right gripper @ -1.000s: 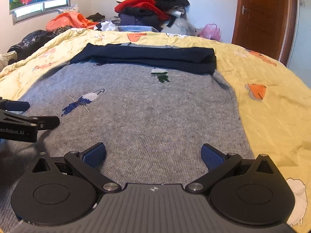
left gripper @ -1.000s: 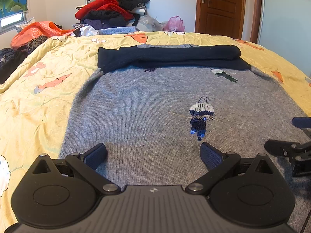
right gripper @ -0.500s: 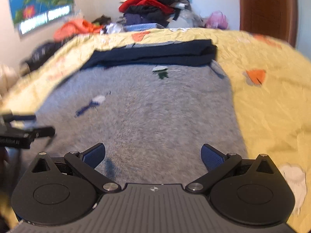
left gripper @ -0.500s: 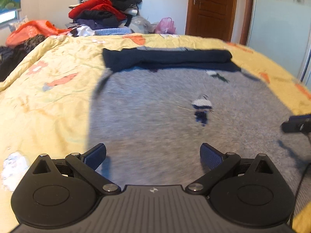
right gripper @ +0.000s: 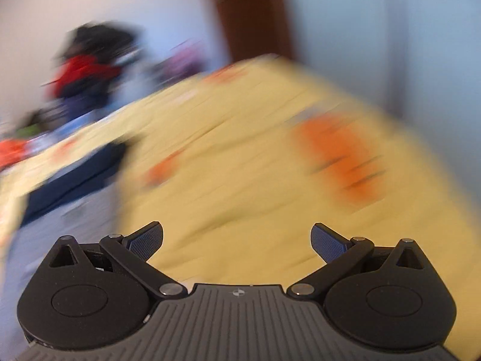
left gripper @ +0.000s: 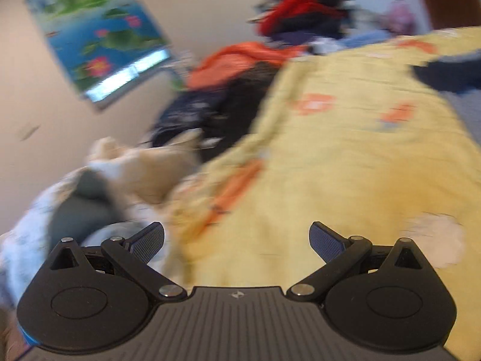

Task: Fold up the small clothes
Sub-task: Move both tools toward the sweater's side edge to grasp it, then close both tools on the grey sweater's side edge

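Both views are smeared by motion. The grey sweater [left gripper: 469, 111] with its folded navy sleeves [left gripper: 448, 75] shows only at the far right edge of the left wrist view, and as a grey strip [right gripper: 60, 225] under a navy band [right gripper: 75, 171] at the left of the right wrist view. My left gripper [left gripper: 236, 242] is open over the yellow bedspread [left gripper: 345, 165], left of the sweater. My right gripper [right gripper: 237, 242] is open over bare yellow bedspread [right gripper: 240, 165], right of the sweater. Nothing is between either pair of fingers.
A heap of red and dark clothes [left gripper: 300, 15] lies beyond the bed's far end. Orange and dark garments [left gripper: 234, 90] and pale bundles [left gripper: 135, 165] lie off the bed's left side. A brown door [right gripper: 249, 15] and pale wall stand on the right.
Both grippers have swung outward off the sweater, the left one to the left and the right one to the right. Both views are now tilted and blurred. Both stay open.
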